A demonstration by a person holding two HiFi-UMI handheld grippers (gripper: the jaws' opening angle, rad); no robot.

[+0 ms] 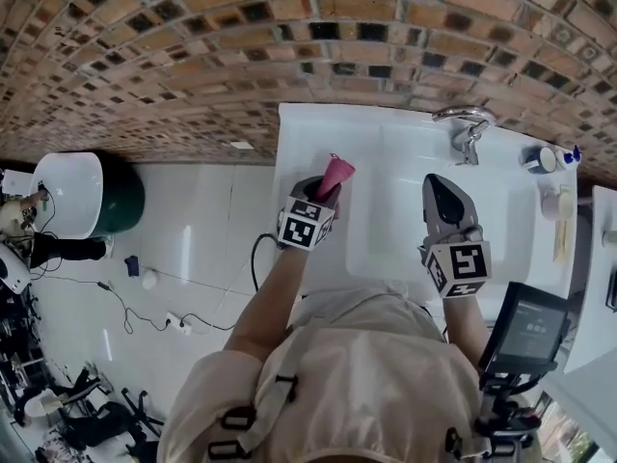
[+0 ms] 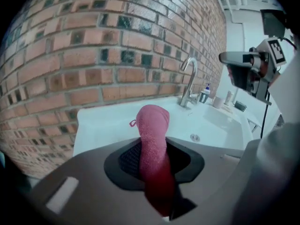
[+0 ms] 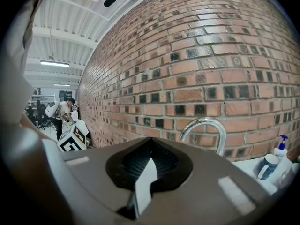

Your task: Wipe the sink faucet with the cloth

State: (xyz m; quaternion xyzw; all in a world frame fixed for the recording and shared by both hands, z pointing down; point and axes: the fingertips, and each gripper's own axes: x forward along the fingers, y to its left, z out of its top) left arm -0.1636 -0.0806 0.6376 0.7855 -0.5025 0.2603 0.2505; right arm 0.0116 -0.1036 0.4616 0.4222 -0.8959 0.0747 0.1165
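A pink cloth (image 1: 336,174) (image 2: 153,130) sticks up from between the jaws of my left gripper (image 1: 323,189) (image 2: 154,158), which is shut on it above the left part of the white sink (image 1: 386,249) (image 2: 103,121). The chrome faucet (image 1: 465,123) (image 2: 190,81) (image 3: 206,128) stands at the sink's back edge, against the brick wall. My right gripper (image 1: 439,193) (image 3: 149,165) hovers over the basin, in front of the faucet and apart from it. Its tips meet and nothing is between them. It shows in the left gripper view too, as the right gripper (image 2: 243,69).
A cup (image 1: 540,158) (image 3: 268,165) and a blue-capped bottle (image 1: 573,152) (image 3: 281,149) stand right of the faucet. The brick wall (image 1: 241,37) runs behind the sink. A screen on a stand (image 1: 525,331) is near my right side. A round white basin (image 1: 72,191) stands far left.
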